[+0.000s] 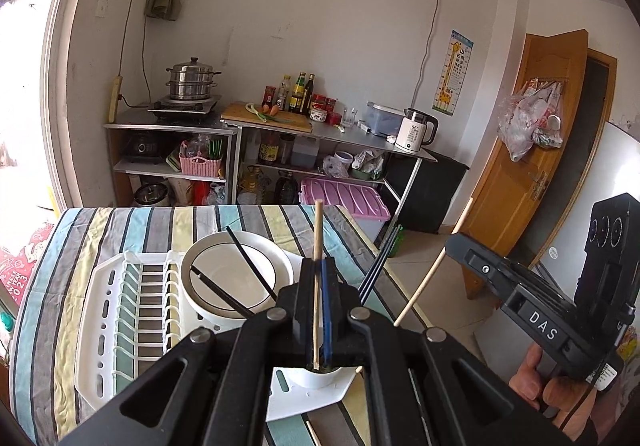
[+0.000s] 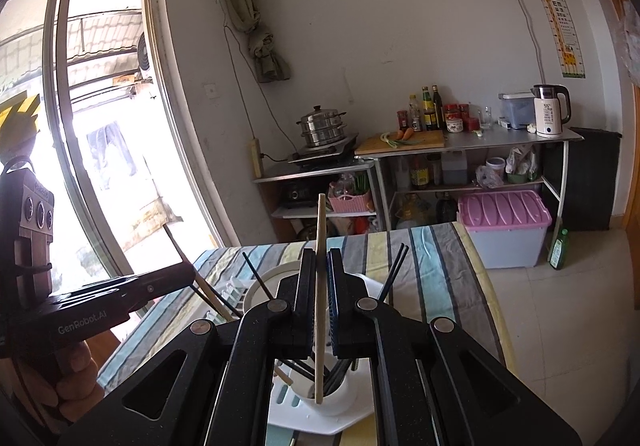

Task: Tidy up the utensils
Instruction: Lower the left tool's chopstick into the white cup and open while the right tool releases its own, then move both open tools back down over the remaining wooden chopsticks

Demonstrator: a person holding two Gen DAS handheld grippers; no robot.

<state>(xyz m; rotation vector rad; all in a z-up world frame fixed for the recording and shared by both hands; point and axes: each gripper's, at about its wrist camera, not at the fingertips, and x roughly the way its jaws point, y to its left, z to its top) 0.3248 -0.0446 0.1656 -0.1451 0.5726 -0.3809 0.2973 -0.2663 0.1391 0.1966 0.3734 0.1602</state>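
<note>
Left tongs (image 1: 320, 278): closed tight on a wooden chopstick (image 1: 318, 230), which stands upright between the two pads; its top rises above the tips and its lower end reaches down toward the cup (image 1: 316, 377) straight below.
Right tongs (image 2: 320, 278): also closed on a wooden stick (image 2: 320, 238), nearly upright; its lower end sits inside the cup's mouth (image 2: 334, 396) below the tongs.
Right tongs seen from the left: the black body (image 1: 520, 286) hangs to the right of the left tongs, a hand (image 1: 560, 386) around its grip, its stick (image 1: 432, 266) slanting out past the desk edge.
Left tongs seen from the right: the black body (image 2: 108, 302) reaches in from the left, held by a hand (image 2: 68, 378), its stick (image 2: 200, 278) slanting.
Cup: white, directly beneath both tongs, on the corner of the white rack (image 1: 132, 318); several black sticks (image 2: 340, 374) lean in it already.
Black pair (image 1: 380, 266): two dark chopsticks stick up just right of the left tongs' tips, leaning right.
Bowl (image 1: 240, 274): white with a dark ring, ahead and left of the left tongs, resting on the rack; two black chopsticks (image 1: 250, 262) lie across it.
Rack: white slatted tray, left of and below the left tongs, on the striped cloth (image 1: 160, 222).
Desk: covered by that striped cloth; the rack sits at the near side.
Background: metal shelf with a steamer pot (image 1: 192, 80), bottles (image 1: 296, 92) and a kettle (image 1: 416, 130), far ahead of both tongs.
</note>
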